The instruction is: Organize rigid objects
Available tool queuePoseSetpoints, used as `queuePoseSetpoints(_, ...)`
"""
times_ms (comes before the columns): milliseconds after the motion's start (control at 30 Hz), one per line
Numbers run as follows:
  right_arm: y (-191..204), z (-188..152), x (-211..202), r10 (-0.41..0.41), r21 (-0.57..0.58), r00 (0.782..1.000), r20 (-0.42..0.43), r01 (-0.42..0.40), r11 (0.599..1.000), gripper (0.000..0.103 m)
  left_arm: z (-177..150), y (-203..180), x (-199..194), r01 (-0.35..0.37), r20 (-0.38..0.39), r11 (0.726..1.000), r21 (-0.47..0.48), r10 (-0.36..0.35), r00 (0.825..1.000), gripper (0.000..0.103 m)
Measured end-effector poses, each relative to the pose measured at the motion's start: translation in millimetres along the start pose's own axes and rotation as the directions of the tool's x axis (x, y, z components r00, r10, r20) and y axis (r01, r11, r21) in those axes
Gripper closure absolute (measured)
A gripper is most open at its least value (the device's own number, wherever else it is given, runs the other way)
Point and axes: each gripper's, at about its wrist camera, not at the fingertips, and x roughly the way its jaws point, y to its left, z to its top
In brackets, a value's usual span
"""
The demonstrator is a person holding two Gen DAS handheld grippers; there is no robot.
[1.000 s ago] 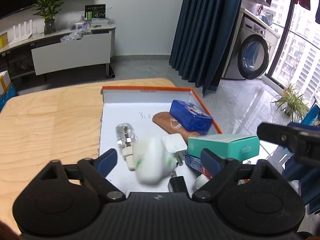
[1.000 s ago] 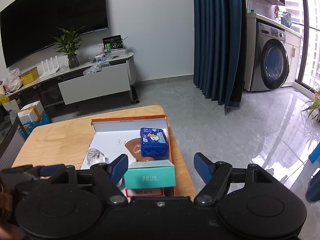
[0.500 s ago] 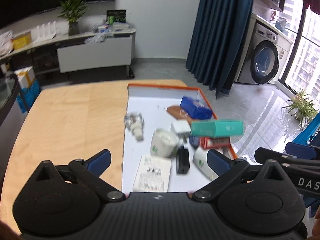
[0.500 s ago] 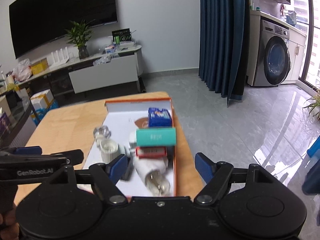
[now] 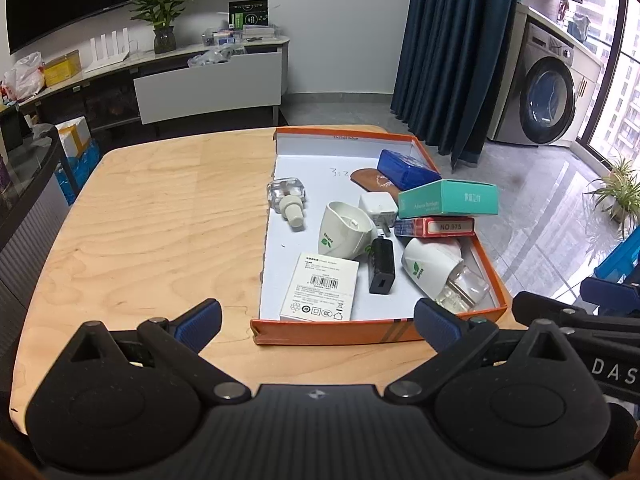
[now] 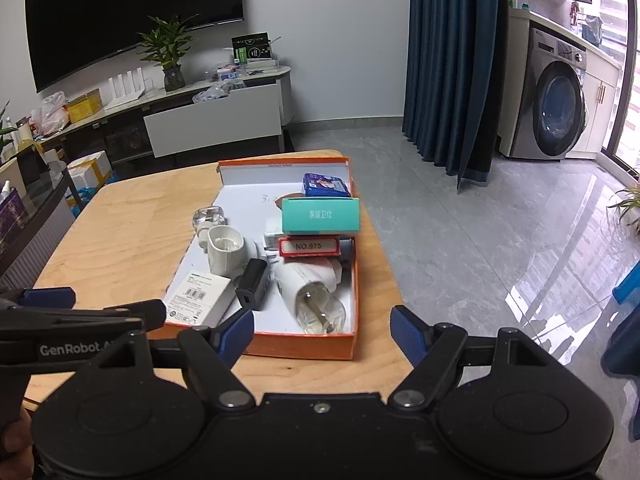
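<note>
On the wooden counter (image 5: 152,216), an orange tray (image 5: 376,334) holds every small item in sight: a teal box (image 5: 448,200) atop a red box (image 5: 434,227), a blue tin (image 5: 404,168), a white adapter box (image 5: 320,286), a black charger (image 5: 382,266), a white plug (image 5: 378,208), two white plug-in diffusers (image 5: 344,232) and a clear refill bottle (image 5: 288,196) lying over the tray's left edge. Both the left tool (image 5: 316,318) and the right tool (image 6: 322,332) hang above the near rim, jaws spread wide and empty. Such a scene fits sorting under way or a tray already filled. Any pick would likely go best on flat box faces; the rounded diffusers and glass bottle could slip or roll.
</note>
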Motion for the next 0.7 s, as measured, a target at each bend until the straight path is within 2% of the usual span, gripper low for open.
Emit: queuePoseSetpoints(700, -2.0, -1.9, 10.3, -0.002, 0.001, 1.0, -0.024, 0.002, 1.0, 0.014, -0.9, -2.9, 3.2, -0.012, 0.001, 1.0, 0.015, 0.012, 1.0, 0.0)
